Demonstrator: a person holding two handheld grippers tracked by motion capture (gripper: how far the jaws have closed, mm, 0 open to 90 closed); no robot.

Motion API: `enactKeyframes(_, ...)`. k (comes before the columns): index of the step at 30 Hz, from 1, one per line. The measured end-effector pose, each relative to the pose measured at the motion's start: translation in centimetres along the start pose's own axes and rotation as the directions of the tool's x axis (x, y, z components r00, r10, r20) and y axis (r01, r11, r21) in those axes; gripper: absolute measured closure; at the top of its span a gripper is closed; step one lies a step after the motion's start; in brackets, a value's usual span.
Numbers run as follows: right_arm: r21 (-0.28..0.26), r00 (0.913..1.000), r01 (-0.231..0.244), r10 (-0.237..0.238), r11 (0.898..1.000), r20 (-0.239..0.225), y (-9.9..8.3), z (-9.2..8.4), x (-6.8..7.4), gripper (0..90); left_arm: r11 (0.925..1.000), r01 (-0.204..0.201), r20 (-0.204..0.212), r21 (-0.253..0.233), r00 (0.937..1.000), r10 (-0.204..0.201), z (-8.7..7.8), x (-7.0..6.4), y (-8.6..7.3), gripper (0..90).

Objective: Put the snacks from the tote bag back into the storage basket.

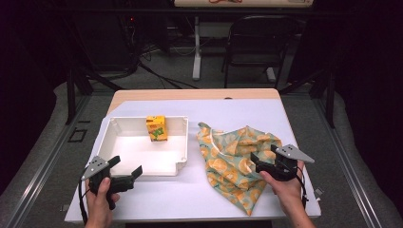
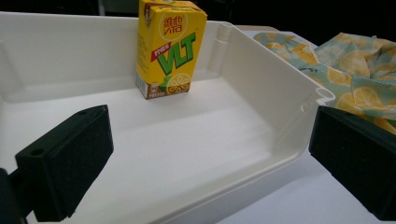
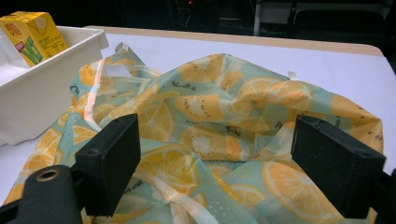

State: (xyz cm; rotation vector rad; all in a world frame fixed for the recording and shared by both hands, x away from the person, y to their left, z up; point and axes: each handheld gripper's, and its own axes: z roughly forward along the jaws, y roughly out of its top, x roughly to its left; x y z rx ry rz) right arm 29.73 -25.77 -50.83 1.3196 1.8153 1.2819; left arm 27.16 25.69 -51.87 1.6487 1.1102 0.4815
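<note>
A yellow juice carton [image 1: 156,128] [image 2: 170,46] [image 3: 35,37] stands upright at the far wall inside a white tray [image 1: 124,148] [image 2: 266,79] [image 3: 42,93]. My left gripper [image 1: 126,166] [image 2: 210,168] is open at the tray's near edge and points into it, well short of the carton. To the tray's right lies a crumpled bag with an orange-slice print [image 1: 233,161] [image 2: 355,70] [image 3: 219,107]. Over the bag's right part my right gripper [image 1: 263,156] [image 3: 219,163] stands open, its jaws wide apart with fabric below them and nothing pinched.
A white sheet covers the table [image 1: 237,111], whose wooden far edge shows beyond it. The bag's pale straps [image 3: 173,196] trail toward the near side. A dark chair [image 1: 259,42] and a table leg stand on the floor beyond the table.
</note>
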Motion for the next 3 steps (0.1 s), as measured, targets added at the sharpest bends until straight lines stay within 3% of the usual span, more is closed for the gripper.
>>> enactKeyframes(3,-0.008,1.0000,0.002,-0.002,1.000,-0.007,0.00,-0.01,-0.19,14.0,1.0000,-0.006,0.000,0.008,1.0000,0.006,0.24,-0.18,-0.01,0.2)
